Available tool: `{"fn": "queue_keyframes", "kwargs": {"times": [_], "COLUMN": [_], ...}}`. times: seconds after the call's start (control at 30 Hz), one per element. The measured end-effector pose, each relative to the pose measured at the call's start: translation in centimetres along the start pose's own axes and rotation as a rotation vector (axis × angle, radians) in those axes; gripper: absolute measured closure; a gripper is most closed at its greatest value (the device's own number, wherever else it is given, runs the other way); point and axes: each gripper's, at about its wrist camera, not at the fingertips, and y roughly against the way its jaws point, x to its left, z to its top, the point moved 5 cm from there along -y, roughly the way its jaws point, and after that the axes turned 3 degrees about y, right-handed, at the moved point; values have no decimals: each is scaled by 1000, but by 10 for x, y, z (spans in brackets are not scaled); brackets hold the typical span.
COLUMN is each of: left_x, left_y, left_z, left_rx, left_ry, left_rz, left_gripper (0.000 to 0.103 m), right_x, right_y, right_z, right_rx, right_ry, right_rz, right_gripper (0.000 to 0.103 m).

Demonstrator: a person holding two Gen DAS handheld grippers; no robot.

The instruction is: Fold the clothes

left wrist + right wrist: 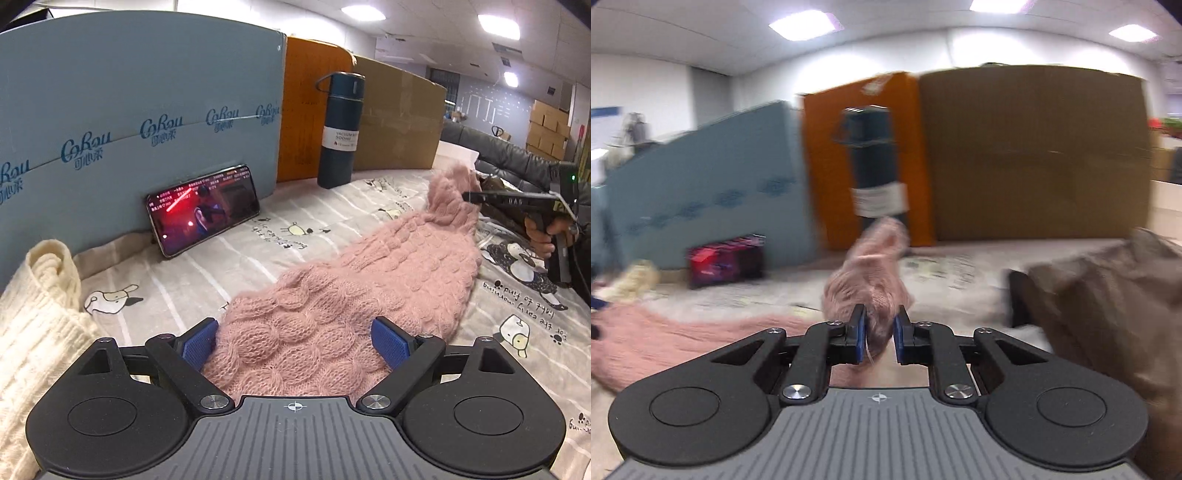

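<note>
A pink cable-knit sweater (354, 280) lies stretched across the printed bedsheet (229, 258). My left gripper (295, 341) is open, its blue pads on either side of the sweater's near end. My right gripper (880, 338) is shut on the pink sweater's far end (871, 273) and holds it lifted off the sheet; it also shows in the left wrist view (471, 197) at the right. The right wrist view is blurred by motion.
A cream knit garment (40, 317) lies at the left. A phone (203, 210) leans on a blue board (129, 110). A dark flask (338, 129) stands before orange and brown cardboard (399, 118). A brown garment (1108, 295) lies at the right.
</note>
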Motion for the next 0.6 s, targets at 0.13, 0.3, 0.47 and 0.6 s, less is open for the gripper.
{"fn": "queue_keyframes", "kwargs": {"times": [0.13, 0.3, 0.47, 0.6], "left_x": [0, -4, -15, -27], "left_y": [1, 2, 1, 16], "left_z": [-2, -3, -10, -14], "left_rx": [-16, -27, -32, -101], "left_ry": [3, -6, -68, -164], "left_rz": [6, 40, 119, 210], "left_gripper": [12, 13, 49, 90], "right_x": [-24, -36, -2, 31], "right_y": [0, 0, -5, -18], "right_z": [-7, -6, 17, 28], "right_rx": [30, 37, -39, -34], "right_ry": [-51, -13, 88, 192], "right_rz": [-113, -238, -50, 88], "right_gripper": [70, 30, 17, 14]}}
